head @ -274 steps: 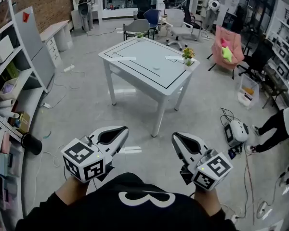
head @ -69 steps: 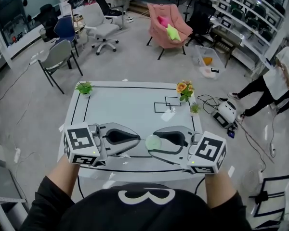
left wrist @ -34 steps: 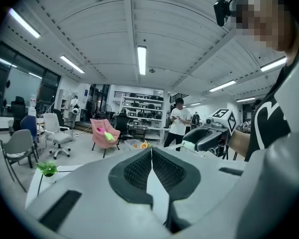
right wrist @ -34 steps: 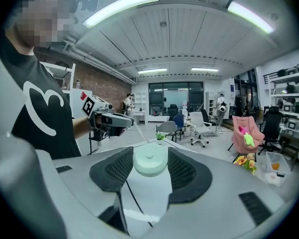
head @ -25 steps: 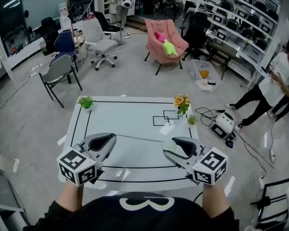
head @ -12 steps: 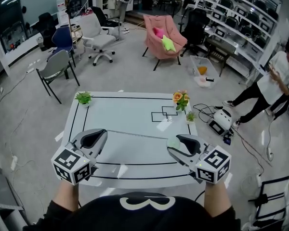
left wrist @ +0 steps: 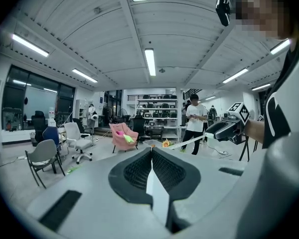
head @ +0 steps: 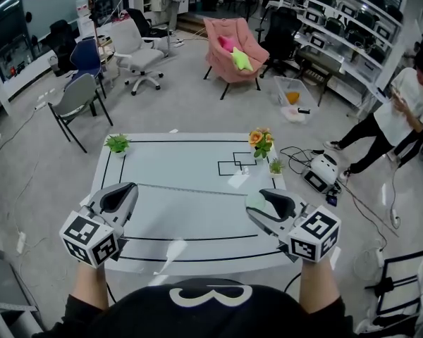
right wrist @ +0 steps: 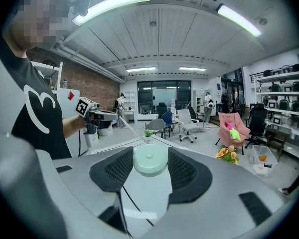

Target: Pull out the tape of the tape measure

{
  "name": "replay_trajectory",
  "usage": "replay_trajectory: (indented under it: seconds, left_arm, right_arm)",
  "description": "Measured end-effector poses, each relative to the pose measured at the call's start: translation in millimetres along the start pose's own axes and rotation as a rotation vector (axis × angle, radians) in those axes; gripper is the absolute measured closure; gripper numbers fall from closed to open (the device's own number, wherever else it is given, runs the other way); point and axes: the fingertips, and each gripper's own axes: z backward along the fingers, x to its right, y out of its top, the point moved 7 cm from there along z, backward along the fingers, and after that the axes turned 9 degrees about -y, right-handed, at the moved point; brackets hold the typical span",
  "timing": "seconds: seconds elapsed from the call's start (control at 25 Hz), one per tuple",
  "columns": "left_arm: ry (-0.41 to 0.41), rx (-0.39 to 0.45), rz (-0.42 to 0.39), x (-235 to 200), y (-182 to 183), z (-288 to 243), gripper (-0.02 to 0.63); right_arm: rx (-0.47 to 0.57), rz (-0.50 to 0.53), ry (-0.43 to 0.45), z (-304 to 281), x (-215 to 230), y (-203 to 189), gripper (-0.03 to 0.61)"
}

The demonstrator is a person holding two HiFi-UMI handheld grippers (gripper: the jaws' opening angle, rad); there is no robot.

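Observation:
My right gripper [head: 255, 204] is shut on the round mint-green tape measure case [head: 258, 201], which sits between its pads in the right gripper view [right wrist: 150, 159]. A thin white tape [head: 194, 190] runs from the case leftward, above the table, to my left gripper [head: 129, 187]. That gripper is shut on the tape's end, which shows as a white strip [left wrist: 157, 193] pinched between its closed jaws. From the left gripper view the tape [left wrist: 189, 142] stretches to the right gripper [left wrist: 224, 130]. The right gripper view shows the left gripper [right wrist: 97, 114] across the taut tape [right wrist: 129, 131].
Both grippers hover over the near half of a white table [head: 190, 153] marked with black lines. A green plant [head: 117, 144], a flower pot [head: 259, 139] and a small plant [head: 276, 165] stand on it. Chairs, a pink armchair [head: 233, 48] and a standing person [head: 402, 111] are beyond.
My left gripper has moved further left with the tape end, so the gap between the grippers has widened and more tape is out. The right gripper has stayed in place.

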Motion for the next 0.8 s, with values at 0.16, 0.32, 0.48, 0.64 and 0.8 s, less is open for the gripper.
replay_trajectory:
  seconds: [0.16,0.32,0.48,0.64,0.8]
  left_arm:
    - [0.036,0.002,0.004,-9,0,5,0.6]
    - [0.064,0.007,0.033,-20,-5,12,0.6]
    - [0.061,0.008,0.045,-20,-6,12,0.6]
    - [0.039,0.009,0.039,-14,-5,9,0.6]
    - [0.039,0.008,0.04,-13,-7,8,0.6]
  right_arm:
    - [0.0,0.001,-0.01,-1,3,2,0.356]
    - [-0.004,-0.005,-0.02,-3,6,-1,0.356]
    - [-0.006,-0.006,-0.008,-7,3,-1,0.356]
    - [-0.007,-0.004,0.008,-13,-2,-1,0.356]
    - [-0.01,-0.002,0.01,-19,-7,-3,0.356]
